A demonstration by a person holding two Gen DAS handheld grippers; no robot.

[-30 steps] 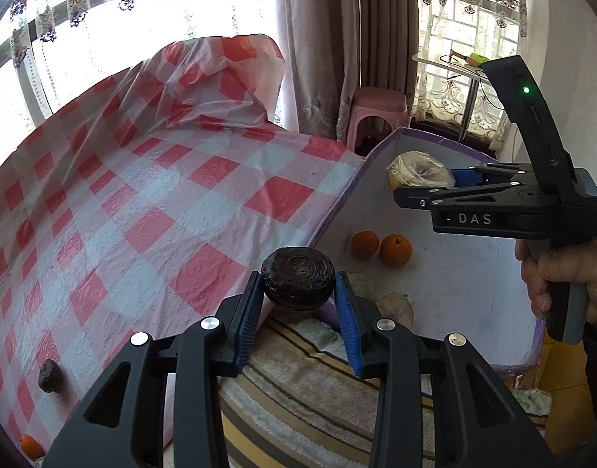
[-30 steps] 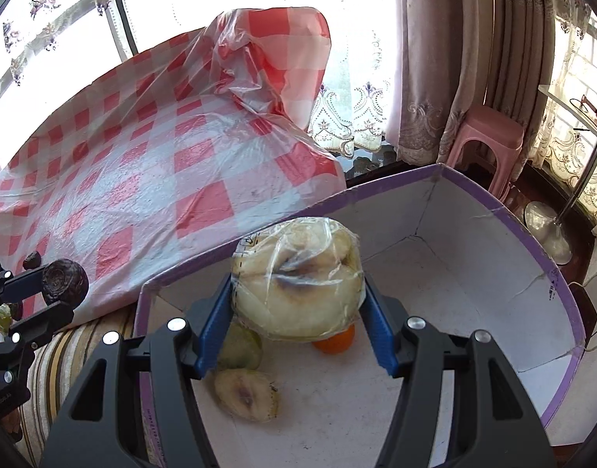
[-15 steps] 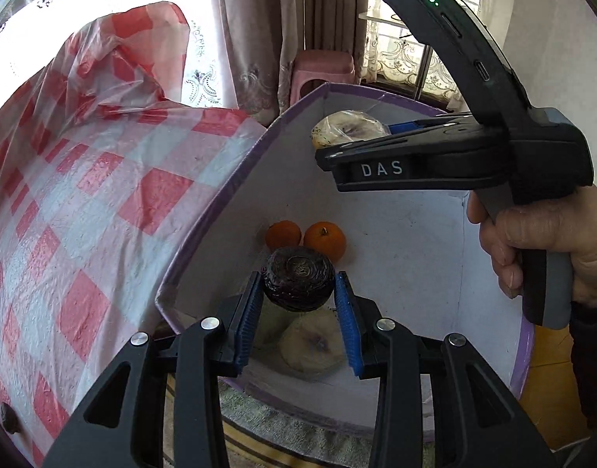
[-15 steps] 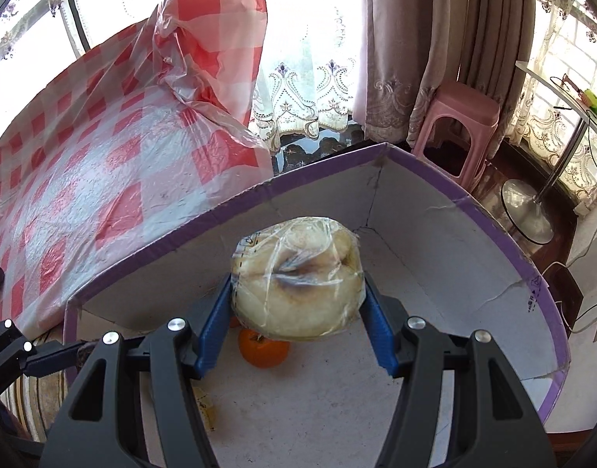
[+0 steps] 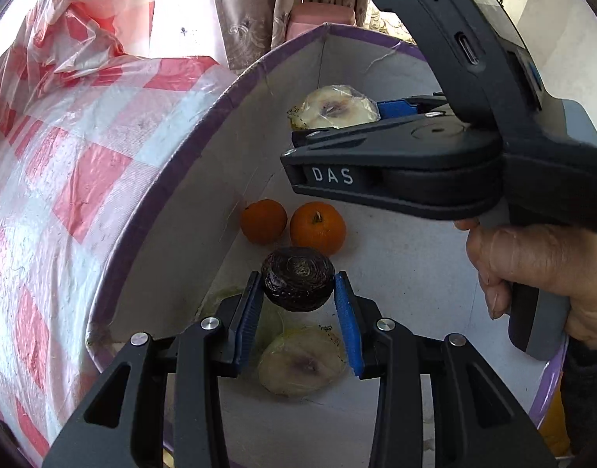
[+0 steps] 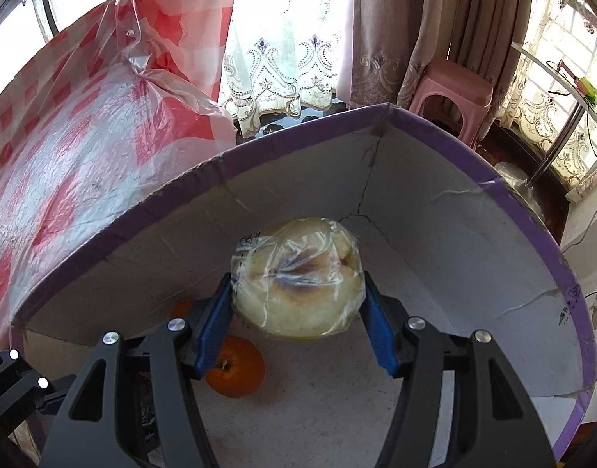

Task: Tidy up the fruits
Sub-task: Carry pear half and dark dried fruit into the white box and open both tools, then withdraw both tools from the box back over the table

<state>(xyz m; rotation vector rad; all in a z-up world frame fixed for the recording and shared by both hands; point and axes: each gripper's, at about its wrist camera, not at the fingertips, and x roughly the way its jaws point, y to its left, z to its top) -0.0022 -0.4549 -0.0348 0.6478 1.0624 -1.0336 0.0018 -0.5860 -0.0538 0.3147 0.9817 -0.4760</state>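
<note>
My left gripper (image 5: 297, 300) is shut on a dark wrinkled round fruit (image 5: 297, 283) and holds it inside the purple-rimmed cardboard box (image 5: 173, 163), above a plastic-wrapped pale fruit half (image 5: 302, 366) on the box floor. Two oranges (image 5: 317, 227) lie near the box's left wall. My right gripper (image 6: 298, 304) is shut on a plastic-wrapped pale fruit (image 6: 297, 277), held above the box floor (image 6: 337, 409); it also shows in the left wrist view (image 5: 333, 109). One orange (image 6: 236, 366) lies below its left finger.
A table with a red-and-white checked plastic cloth (image 5: 64, 175) lies left of the box. A pink stool (image 6: 450, 89) and curtains (image 6: 396, 39) stand behind the box. The right hand and its gripper body (image 5: 474, 163) fill the upper right of the left wrist view.
Both grippers have moved forward and down into the box with their fruits still held. The left gripper came from over the table edge to above the wrapped fruit half.
</note>
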